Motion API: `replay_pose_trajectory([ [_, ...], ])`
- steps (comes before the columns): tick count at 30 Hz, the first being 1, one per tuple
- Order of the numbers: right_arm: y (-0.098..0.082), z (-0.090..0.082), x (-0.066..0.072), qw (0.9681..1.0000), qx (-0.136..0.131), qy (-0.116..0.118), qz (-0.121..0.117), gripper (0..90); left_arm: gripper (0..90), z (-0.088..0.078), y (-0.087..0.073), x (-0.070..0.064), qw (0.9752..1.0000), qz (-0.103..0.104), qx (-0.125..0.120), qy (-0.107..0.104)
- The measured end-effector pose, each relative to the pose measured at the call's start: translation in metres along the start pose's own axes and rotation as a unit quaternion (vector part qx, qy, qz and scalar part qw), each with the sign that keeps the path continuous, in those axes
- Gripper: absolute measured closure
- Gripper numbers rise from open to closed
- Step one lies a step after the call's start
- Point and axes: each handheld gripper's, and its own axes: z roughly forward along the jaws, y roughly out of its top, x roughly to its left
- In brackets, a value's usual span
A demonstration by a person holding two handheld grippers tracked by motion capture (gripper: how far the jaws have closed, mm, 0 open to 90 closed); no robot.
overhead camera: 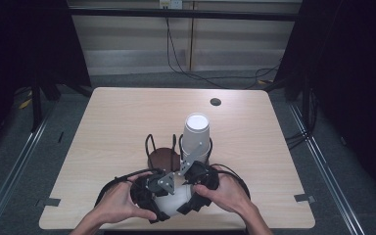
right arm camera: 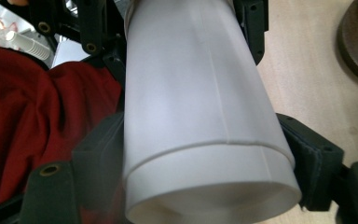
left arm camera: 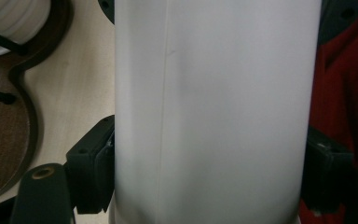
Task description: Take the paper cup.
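Near edge of the desk (overhead camera: 127, 112), middle: both hands meet over a white paper cup (overhead camera: 174, 200) lying sideways between them. Left claw (overhead camera: 152, 196) grasps one end of it, right claw (overhead camera: 196, 188) the other; most of the cup is covered by hands and black gripper bodies from above, a white patch peeking out.

Left gripper view: cup wall (left arm camera: 214, 112) runs top to bottom, both rim and base cut off. Black pads pressed on both sides of it, left pad (left arm camera: 93, 172) clear, right pad dark and half off frame. Jaws clamped on the cup.

Right gripper view: same cup (right arm camera: 200, 116), here it reads as two nested cups, a step line near the open mouth at the bottom. Pads tight on both sides. The left claw's jaws (right arm camera: 168, 28) hold the far end; a red cloth (right arm camera: 37, 116) at left, can't tell what it belongs to.

Just beyond the hands: dark wire cup holder (overhead camera: 178, 152) with a brown round base (overhead camera: 164, 157) in its left ring, and an upside-down white cup stack (overhead camera: 196, 134) in its right ring. Holder's near part is hidden behind the grippers. Small dark hole (overhead camera: 215, 102) in the desk, far right.
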Motion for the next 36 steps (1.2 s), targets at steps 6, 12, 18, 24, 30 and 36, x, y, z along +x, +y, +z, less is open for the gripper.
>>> replay_pose_trajectory([
  [6, -0.001, 0.002, -0.003, 0.9999, 0.008, 0.009, -0.006, 24.9, 20.5, 0.002, -0.001, 0.002, 0.9999, 0.003, 0.007, -0.011],
  [12, 0.000, -0.001, -0.003, 0.9998, 0.016, 0.014, -0.002, 25.2, 18.5, 0.002, -0.002, 0.002, 0.9996, -0.012, -0.021, -0.017],
  [18, -0.001, -0.005, -0.005, 0.9998, 0.005, 0.020, -0.003, 25.2, 16.6, -0.001, -0.004, 0.003, 0.9990, -0.012, -0.040, -0.014],
  [24, -0.001, -0.008, -0.005, 0.9997, -0.005, 0.024, -0.002, 25.2, 15.2, -0.005, -0.006, 0.004, 0.9985, -0.005, -0.053, -0.017],
  [30, -0.001, -0.013, -0.003, 0.9998, -0.011, 0.015, -0.010, 25.2, 14.9, -0.010, -0.010, 0.008, 0.9960, -0.009, -0.084, -0.029],
  [36, -0.003, -0.015, -0.005, 0.9996, -0.025, 0.013, -0.007, 25.2, 14.5, -0.015, -0.015, 0.012, 0.9936, -0.021, -0.107, -0.029],
])
